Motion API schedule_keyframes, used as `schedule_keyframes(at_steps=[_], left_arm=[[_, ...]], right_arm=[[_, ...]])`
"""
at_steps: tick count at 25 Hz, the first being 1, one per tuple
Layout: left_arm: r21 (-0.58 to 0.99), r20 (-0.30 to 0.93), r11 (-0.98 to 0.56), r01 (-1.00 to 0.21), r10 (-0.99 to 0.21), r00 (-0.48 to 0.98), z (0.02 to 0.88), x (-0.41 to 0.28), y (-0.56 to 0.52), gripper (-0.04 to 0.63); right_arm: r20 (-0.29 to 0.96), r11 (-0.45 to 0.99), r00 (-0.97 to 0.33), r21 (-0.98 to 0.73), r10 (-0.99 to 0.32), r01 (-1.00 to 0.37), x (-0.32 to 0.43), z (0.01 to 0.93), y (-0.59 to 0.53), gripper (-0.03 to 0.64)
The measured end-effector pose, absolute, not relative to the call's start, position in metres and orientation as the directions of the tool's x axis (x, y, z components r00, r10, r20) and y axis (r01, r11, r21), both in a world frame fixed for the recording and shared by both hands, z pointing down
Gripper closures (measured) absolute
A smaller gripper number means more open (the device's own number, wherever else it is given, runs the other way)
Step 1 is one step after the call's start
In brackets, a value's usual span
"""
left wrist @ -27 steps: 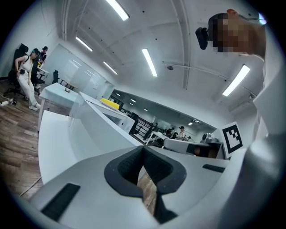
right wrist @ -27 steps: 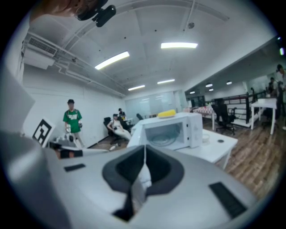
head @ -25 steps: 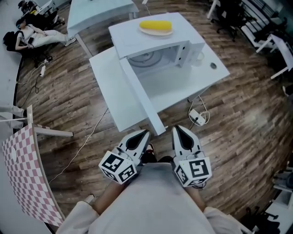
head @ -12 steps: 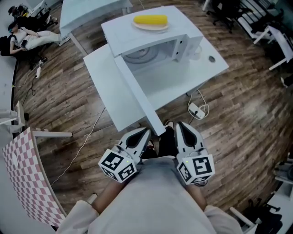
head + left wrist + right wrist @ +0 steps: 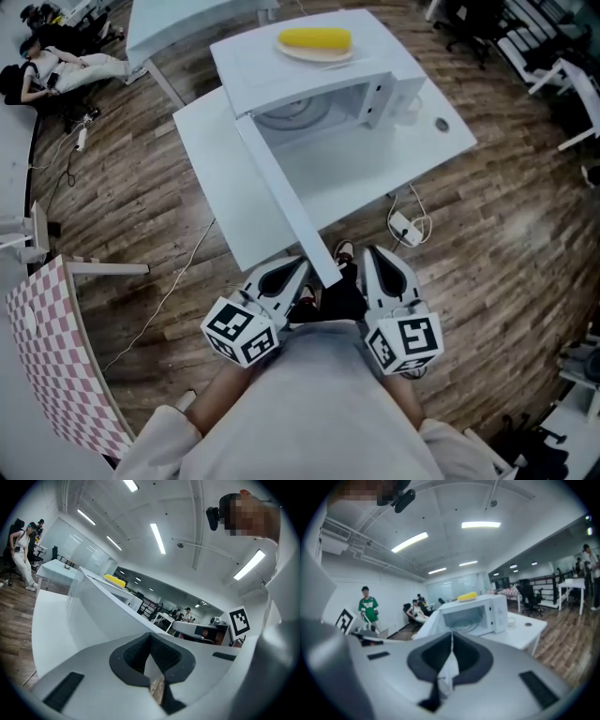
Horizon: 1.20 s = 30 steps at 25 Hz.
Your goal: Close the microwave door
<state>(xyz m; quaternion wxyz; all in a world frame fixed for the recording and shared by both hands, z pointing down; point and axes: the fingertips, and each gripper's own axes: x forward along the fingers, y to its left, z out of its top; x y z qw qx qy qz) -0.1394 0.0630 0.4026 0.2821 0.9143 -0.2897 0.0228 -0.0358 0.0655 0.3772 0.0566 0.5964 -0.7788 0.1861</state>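
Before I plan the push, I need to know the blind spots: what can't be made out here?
- Door handle: head view sees the door nearly edge-on from above.
- Microwave controls: too small in head view, blurred in right gripper view.
- Turntable: rear part hidden under the microwave's top, head view.
- Round thing on the table: too small to identify, head view.

The boxy white microwave (image 5: 267, 70) and its open white door (image 5: 284, 202) look smooth, hard and faintly glossy. The brown plank floor (image 5: 141, 225) shows grained wood, and the checked pink-and-white sheet (image 5: 47, 356) looks like matt cloth.
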Motion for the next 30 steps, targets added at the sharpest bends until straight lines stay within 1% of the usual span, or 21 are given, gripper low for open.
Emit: schedule_keyframes(at_steps=[11,19,30], left_arm=[[0.516,0.214,-0.661,-0.545,-0.516,0.829,0.402,-0.123,0.051,0.577],[0.539,0.195,-0.661,-0.523,-0.505,0.840,0.398,-0.107,0.041,0.577],[0.565,0.190,-0.671,-0.480,-0.460,0.867,0.400,-0.086,0.027,0.577]], right_arm=[[0.316,0.231,-0.297,-0.230,-0.901,-0.945,-0.021,0.380,0.044,0.594],[0.325,0.208,-0.277,-0.233,-0.904,-0.950,-0.004,0.383,0.038,0.592],[0.337,0.175,-0.249,-0.235,-0.908,-0.956,0.011,0.387,0.027,0.592]])
